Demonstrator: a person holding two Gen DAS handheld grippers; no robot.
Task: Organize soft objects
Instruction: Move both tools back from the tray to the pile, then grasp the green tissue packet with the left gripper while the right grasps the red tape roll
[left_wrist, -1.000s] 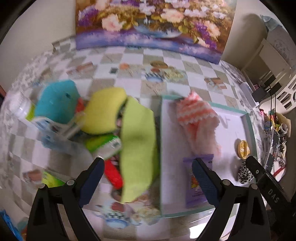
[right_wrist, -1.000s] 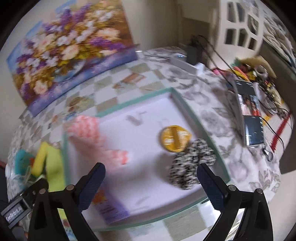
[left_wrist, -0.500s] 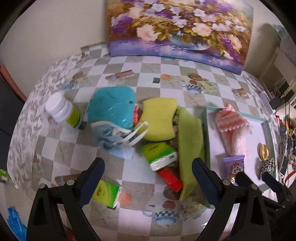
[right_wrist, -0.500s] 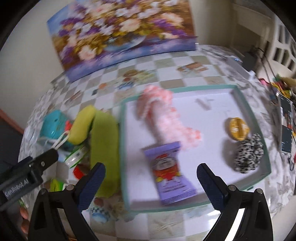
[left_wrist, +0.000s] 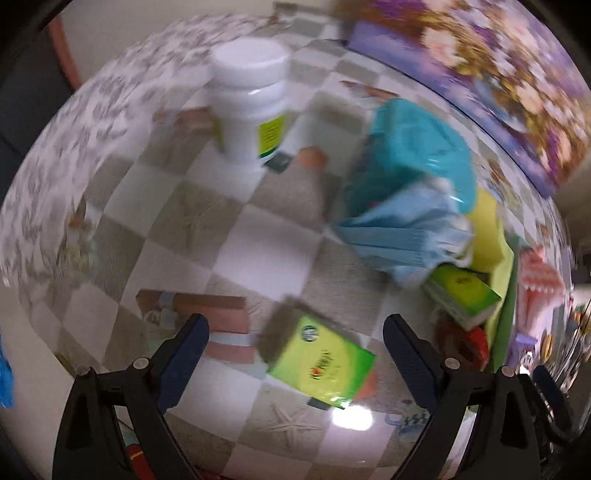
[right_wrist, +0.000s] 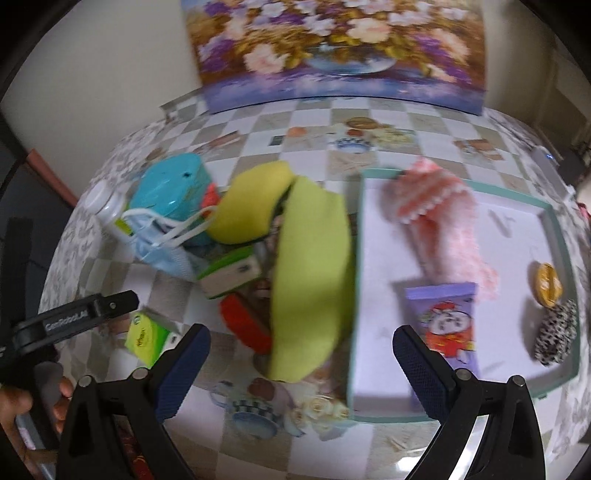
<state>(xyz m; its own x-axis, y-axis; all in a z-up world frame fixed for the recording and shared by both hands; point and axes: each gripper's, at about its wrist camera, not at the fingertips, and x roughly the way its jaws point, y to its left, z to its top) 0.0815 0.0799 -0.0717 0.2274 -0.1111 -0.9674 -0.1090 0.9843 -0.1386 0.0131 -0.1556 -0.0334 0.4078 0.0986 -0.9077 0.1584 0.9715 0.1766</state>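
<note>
Left gripper (left_wrist: 295, 334) with jaws wide, holding nothing, hanging over a small green tissue pack (left_wrist: 320, 363) that lies flat on the checkered table (left_wrist: 258, 251). Beyond it, a white bottle (left_wrist: 251, 99) standing upright, well apart from the pack. To the right, a heap: a teal pouch (left_wrist: 417, 147), a pale blue face mask (left_wrist: 399, 232) draped against its near side, a second green pack (left_wrist: 461, 295) just beside the mask. Heavy blur in this view, so the red thing (left_wrist: 469, 343) past the second pack possibly a wrapper, hard to tell. Right gripper (right_wrist: 301, 350) likewise with jaws wide and empty, poised above the near end of a lime green cloth (right_wrist: 314, 280) that lies along the left edge of a teal-rimmed tray (right_wrist: 557, 236). Next to the cloth, a yellow sponge (right_wrist: 251, 203), touching it at the far end. Inside the tray, a pink knitted cloth (right_wrist: 443, 218) toward the back, a purple snack packet (right_wrist: 447, 321) near the front, and at the right side an orange round thing (right_wrist: 548, 284) just beside a black-and-white spotted scrunchie (right_wrist: 557, 332). At the back of the table, a flower painting (right_wrist: 332, 48) leaning against the wall.
</note>
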